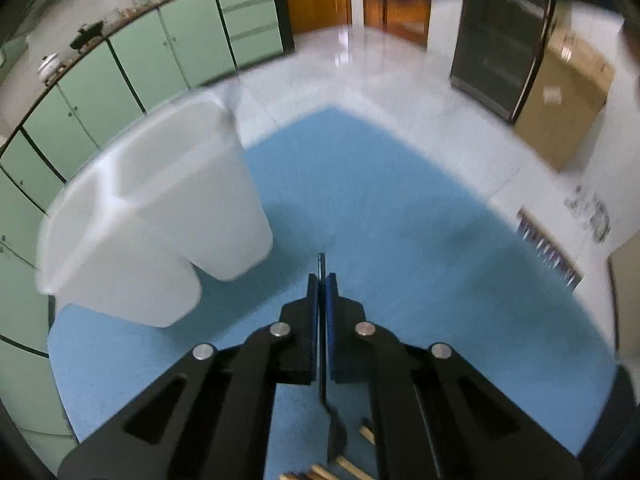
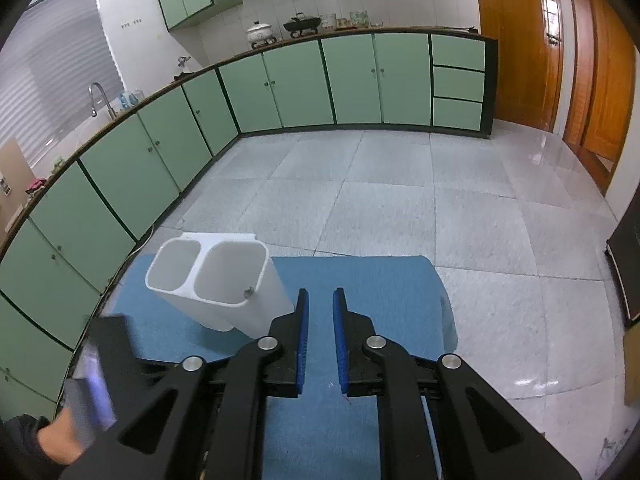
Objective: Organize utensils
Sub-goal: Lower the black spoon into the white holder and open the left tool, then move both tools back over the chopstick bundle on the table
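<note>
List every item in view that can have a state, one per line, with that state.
Left tool: shut on a dark utensil.
Dark utensil: clamped on edge, broad end hanging below the pads.
Right tool: jaws slightly apart, nothing between them.
White two-compartment holder: upright on the mat, both compartments look empty.
Blue mat: spread flat.
Wooden sticks: lying on the mat.

Green cabinets (image 2: pixel 352 80), grey tiled floor (image 2: pixel 400 200)

Chopsticks (image 1: pixel 352 466) cut off by edge; white holder (image 1: pixel 156 216) blurred.
</note>
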### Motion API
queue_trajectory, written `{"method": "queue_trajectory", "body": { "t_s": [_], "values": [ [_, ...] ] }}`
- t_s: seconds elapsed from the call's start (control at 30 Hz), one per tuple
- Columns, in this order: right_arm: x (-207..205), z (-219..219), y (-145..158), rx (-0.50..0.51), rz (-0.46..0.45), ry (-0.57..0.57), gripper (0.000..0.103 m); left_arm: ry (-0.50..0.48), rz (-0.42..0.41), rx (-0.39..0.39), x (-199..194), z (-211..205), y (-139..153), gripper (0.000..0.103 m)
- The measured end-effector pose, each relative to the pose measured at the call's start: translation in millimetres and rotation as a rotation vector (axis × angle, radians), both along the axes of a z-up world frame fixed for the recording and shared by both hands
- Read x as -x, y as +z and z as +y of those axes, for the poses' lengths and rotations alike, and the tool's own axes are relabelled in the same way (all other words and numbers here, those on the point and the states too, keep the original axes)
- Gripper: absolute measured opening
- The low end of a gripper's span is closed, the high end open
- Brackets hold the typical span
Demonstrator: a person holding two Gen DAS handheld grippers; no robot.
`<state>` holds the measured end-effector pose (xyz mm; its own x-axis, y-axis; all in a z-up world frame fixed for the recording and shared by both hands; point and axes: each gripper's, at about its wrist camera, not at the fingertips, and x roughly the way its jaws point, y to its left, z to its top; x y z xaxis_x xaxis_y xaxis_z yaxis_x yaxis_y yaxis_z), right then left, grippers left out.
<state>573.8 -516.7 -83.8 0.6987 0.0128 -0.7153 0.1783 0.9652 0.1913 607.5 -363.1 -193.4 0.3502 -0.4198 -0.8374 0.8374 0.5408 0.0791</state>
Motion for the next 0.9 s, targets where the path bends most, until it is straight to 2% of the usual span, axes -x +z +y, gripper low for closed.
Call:
{"method": "queue_trajectory", "body": {
  "t_s": [0.23,0.43,0.5,0.63,0.8,0.9],
  "values": [
    [8.9,12.9,19.5,0.011,-0.027,0.008,0.013,0.084,-0.073,0.231,8.2,44.8,90.7,0.002],
    [14.8,29.0,34.3,0.015,-0.051,0.029,0.013,0.253,-0.254,0.392,-15.3,72.4,145.1,0.002],
    [15.5,33.3,35.9,0.023,-0.053,0.039,0.013,0.311,-0.295,0.435,-27.4,75.3,149.3,0.002],
    [12.0,34.3,31.4,0.029,-0.047,0.050,0.013,0.404,-0.355,0.457,-49.2,68.8,138.8,0.002],
    [2.6,26.9,15.7,0.023,-0.025,0.047,0.013,0.455,-0.401,0.479,-59.4,64.7,122.4,0.003],
    [-1.8,23.3,3.3,0.023,-0.004,0.043,0.013,0.469,-0.390,0.476,-68.6,62.8,111.2,0.003]
  ]
}}
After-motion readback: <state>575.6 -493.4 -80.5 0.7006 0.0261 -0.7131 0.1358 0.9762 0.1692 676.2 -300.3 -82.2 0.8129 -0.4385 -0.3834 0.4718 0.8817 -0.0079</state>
